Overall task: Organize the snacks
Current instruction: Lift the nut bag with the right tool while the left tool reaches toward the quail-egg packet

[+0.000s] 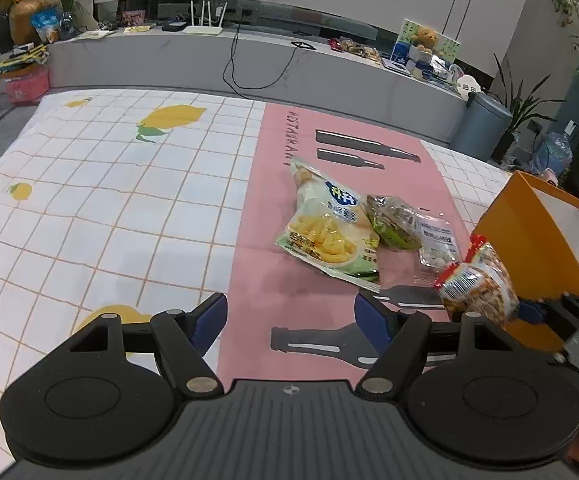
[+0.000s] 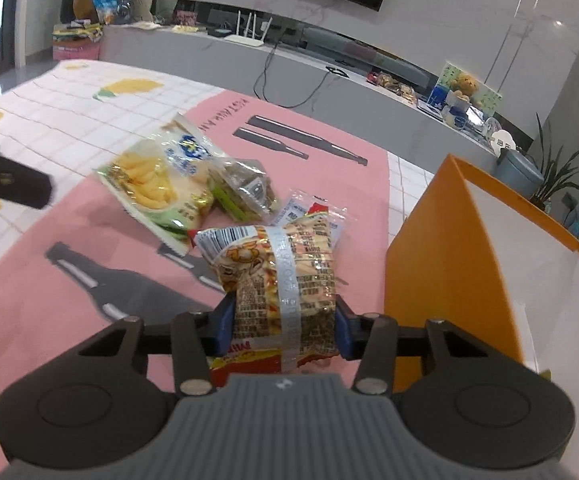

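1. The right gripper (image 2: pixel 285 326) is clamped on a red-trimmed peanut packet (image 2: pixel 285 276), lifted off the pink mat (image 2: pixel 49 292).
2. Just right of it stands the orange box (image 2: pixel 441 248).
3. Ahead-left lie the chips bag (image 2: pixel 157 184), a green packet (image 2: pixel 241 192) and a clear packet (image 1: pixel 439 242).
4. The left gripper (image 1: pixel 289 316) gapes wide, holding nothing.

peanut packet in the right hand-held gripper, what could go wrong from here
The right hand-held gripper pinches the peanut packet near its bottom end, so the free top may sag or slip out. The orange box stands close beside it; its near wall could snag the packet.
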